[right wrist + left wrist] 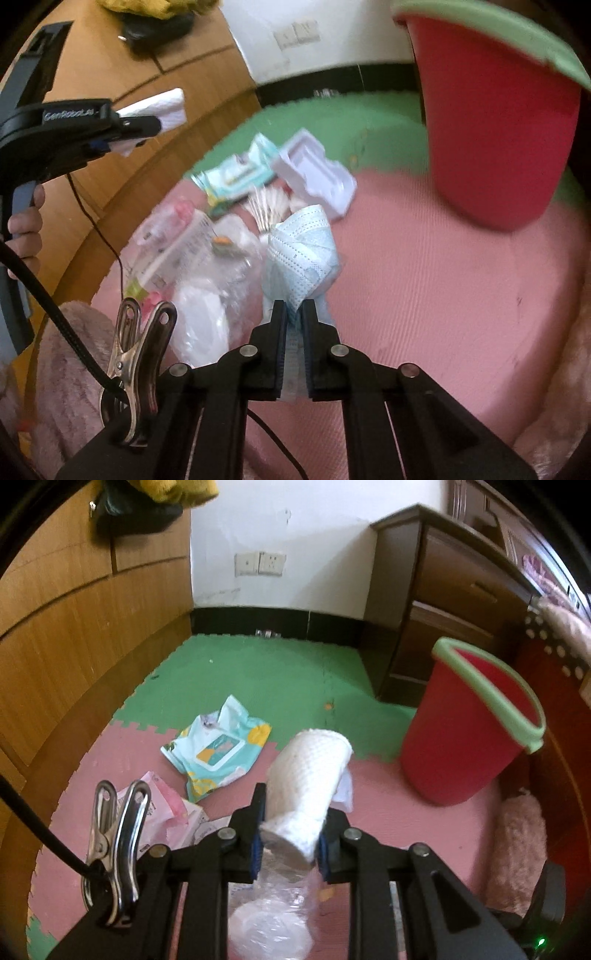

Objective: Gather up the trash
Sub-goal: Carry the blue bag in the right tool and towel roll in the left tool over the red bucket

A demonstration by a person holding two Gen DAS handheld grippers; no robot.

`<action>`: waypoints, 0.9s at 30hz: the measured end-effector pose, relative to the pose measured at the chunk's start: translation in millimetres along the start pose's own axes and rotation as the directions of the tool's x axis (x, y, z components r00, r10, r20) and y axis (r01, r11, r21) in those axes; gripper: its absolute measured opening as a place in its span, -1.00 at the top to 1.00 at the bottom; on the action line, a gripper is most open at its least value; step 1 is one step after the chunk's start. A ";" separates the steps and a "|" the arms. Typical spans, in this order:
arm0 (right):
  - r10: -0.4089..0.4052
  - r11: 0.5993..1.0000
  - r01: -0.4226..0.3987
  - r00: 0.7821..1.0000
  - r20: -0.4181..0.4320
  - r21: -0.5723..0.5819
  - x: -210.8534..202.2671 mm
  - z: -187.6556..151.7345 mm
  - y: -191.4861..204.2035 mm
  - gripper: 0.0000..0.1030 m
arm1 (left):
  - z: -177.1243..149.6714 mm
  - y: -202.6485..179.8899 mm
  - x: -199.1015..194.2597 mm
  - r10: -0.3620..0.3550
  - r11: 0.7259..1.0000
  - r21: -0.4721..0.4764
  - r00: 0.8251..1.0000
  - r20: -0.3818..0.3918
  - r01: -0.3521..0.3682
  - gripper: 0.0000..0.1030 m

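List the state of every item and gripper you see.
Left gripper: shut on the paper towel roll, lifted.
Right gripper: shut on the face mask, lifted.
Red bin: upright, open top.
Wipes pack: on the floor mat, flap raised.
White plastic tray: lying on the mat.

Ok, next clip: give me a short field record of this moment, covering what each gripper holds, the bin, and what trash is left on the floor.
left gripper: shut on the white paper roll, held above the mat
right gripper: shut on the blue face mask
bin: red with green rim, upright on the floor mat, opening facing the left camera; no contents visible
trash left on floor: wet wipes pack, pink packet, clear plastic bag, white plastic tray, cotton swabs
stage: both items lifted, neither in the bin yet
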State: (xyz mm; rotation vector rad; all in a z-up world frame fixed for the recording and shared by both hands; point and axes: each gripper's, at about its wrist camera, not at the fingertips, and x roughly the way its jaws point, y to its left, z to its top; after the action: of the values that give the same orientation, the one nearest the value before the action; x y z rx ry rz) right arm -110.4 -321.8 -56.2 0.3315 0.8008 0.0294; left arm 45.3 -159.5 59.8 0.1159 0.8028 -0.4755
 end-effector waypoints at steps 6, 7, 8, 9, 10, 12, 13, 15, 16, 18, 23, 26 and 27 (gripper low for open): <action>-0.003 1.000 0.005 0.997 0.075 -0.025 -23.7 8.6 4.4 0.82 | 3.3 -19.9 -33.1 -0.029 0.999 -0.018 0.999 0.036 0.029 0.56; -0.011 1.000 0.014 0.995 0.102 -0.028 -30.2 9.4 4.0 0.82 | 3.3 -23.1 -36.2 -0.032 0.999 -0.018 0.999 0.038 0.033 0.56; -0.015 0.999 0.019 0.993 0.113 -0.027 -33.6 9.6 3.6 0.82 | 4.0 -27.3 -40.0 -0.040 0.999 -0.015 0.998 0.037 0.041 0.56; -0.016 1.000 0.018 0.992 0.127 -0.019 -37.6 9.8 2.6 0.82 | 4.7 -31.5 -41.7 -0.049 0.999 -0.009 0.998 0.034 0.049 0.56; -0.016 1.000 0.018 0.992 0.127 -0.019 -37.6 9.8 2.6 0.82 | 6.1 -36.2 -42.9 -0.057 0.998 0.001 0.998 0.031 0.057 0.56; -0.014 1.000 0.015 0.987 0.158 -0.004 -48.9 11.9 -0.7 0.82 | 8.7 -47.4 -48.1 -0.057 0.998 0.026 0.997 0.042 0.056 0.56; -0.016 1.000 0.017 0.985 0.172 -0.003 -53.9 13.4 -1.7 0.82 | 9.2 -52.2 -50.6 -0.057 0.998 0.035 0.997 0.049 0.056 0.56; -0.023 1.000 0.023 0.981 0.193 -0.001 -63.8 15.3 -3.4 0.82 | 11.1 -62.1 -53.5 -0.065 0.997 0.051 0.996 0.054 0.062 0.56; -0.027 1.000 0.027 0.979 0.204 0.002 -68.1 18.0 -4.8 0.82 | 12.3 -66.6 -54.7 -0.070 0.996 0.057 0.996 0.053 0.067 0.56; -0.032 0.999 0.029 0.973 0.227 0.016 -79.0 25.9 -9.0 0.82 | 15.9 -75.2 -55.8 -0.081 0.995 0.069 0.996 0.049 0.077 0.56; -0.035 0.999 0.024 0.964 0.263 0.045 -99.4 46.1 -19.2 0.82 | 33.7 -94.6 -57.9 -0.101 0.991 0.088 0.994 0.049 0.096 0.56; -0.051 0.998 0.036 0.953 0.298 0.056 -116.5 71.2 -29.7 0.82 | 46.8 -107.4 -58.8 -0.109 0.989 0.103 0.993 0.054 0.103 0.56; -0.060 0.997 0.044 0.950 0.308 0.057 -120.9 78.1 -32.6 0.82 | 50.4 -111.5 -58.7 -0.110 0.989 0.109 0.992 0.057 0.103 0.56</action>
State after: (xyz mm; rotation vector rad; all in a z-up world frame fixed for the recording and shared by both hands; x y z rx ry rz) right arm -142.8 -392.8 69.0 0.3513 0.4989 -0.0906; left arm -6.5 -251.1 145.4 0.1560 0.7245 -0.6201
